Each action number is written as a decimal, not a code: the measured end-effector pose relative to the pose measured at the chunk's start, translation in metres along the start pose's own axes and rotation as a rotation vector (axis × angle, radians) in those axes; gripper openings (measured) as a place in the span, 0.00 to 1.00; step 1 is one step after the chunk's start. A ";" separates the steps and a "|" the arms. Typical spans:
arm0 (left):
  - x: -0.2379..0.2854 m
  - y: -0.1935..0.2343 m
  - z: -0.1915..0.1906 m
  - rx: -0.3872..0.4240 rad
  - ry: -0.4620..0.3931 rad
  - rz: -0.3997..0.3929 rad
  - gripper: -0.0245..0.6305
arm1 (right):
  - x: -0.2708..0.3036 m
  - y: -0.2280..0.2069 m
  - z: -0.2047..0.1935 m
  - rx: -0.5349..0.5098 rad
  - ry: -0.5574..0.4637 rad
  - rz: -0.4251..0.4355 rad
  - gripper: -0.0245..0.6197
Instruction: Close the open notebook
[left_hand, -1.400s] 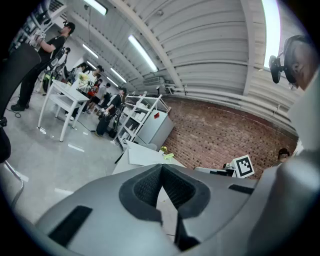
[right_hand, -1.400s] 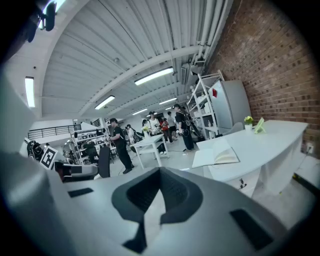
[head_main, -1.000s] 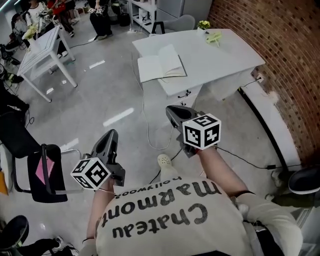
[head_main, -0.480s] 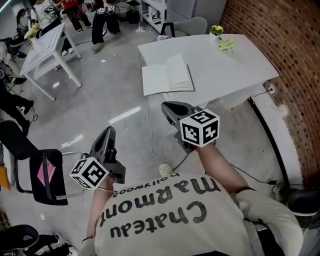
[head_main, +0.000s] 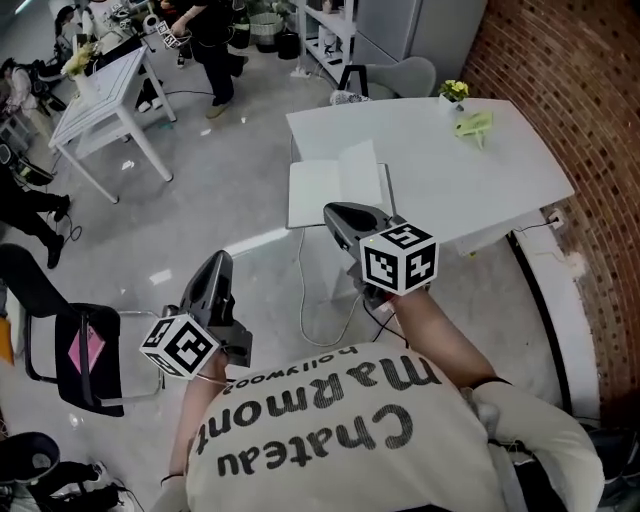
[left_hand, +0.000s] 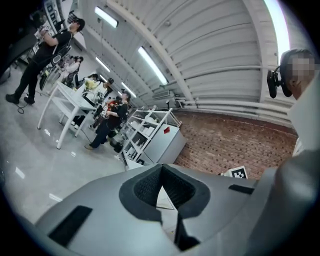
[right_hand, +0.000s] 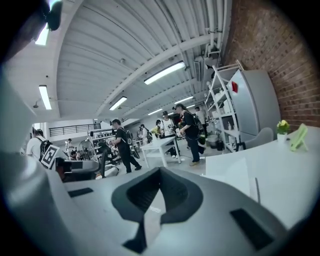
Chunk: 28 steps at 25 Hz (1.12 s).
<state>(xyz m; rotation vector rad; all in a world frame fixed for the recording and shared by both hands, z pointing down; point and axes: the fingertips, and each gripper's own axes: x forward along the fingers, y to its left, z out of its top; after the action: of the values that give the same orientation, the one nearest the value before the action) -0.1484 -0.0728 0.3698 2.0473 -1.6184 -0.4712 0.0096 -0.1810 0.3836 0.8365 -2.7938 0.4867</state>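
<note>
Both pairs of jaws are closed together, empty. The open notebook (head_main: 335, 190) lies on the white table (head_main: 480, 190) just ahead of the right gripper (head_main: 334, 212), with a cable (head_main: 300, 285) looping beneath. The left gripper (head_main: 223, 260) hangs well behind. The right gripper view shows the notebook; the left gripper view shows shelves (left_hand: 145, 131).

The open notebook (head_main: 335, 190), just ahead of the right gripper (head_main: 332, 211), shows plain white pages on a white table (head_main: 500, 190). The right gripper and the left gripper (head_main: 222, 260) are dark grey, each with a cube of black-and-white square markers. Far right of the right gripper runs a red-brown brick wall (head_main: 560, 60). Beyond it on the table sit a pale green object (head_main: 474, 125) and yellow flowers (head_main: 455, 90). The floor (head_main: 230, 180) is glossy light grey.
</note>
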 end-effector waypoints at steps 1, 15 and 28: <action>0.003 0.000 -0.003 0.010 -0.003 0.003 0.04 | 0.003 -0.006 -0.001 0.008 -0.003 0.004 0.04; -0.008 0.080 -0.044 -0.149 0.034 0.141 0.04 | 0.071 -0.036 -0.105 0.120 0.227 -0.007 0.04; 0.035 0.156 -0.026 -0.178 0.107 0.137 0.04 | 0.165 -0.055 -0.129 -0.078 0.433 -0.089 0.43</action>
<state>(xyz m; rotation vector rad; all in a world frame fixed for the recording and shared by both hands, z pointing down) -0.2507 -0.1313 0.4806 1.7886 -1.5809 -0.4325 -0.0855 -0.2602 0.5615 0.7325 -2.3538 0.4748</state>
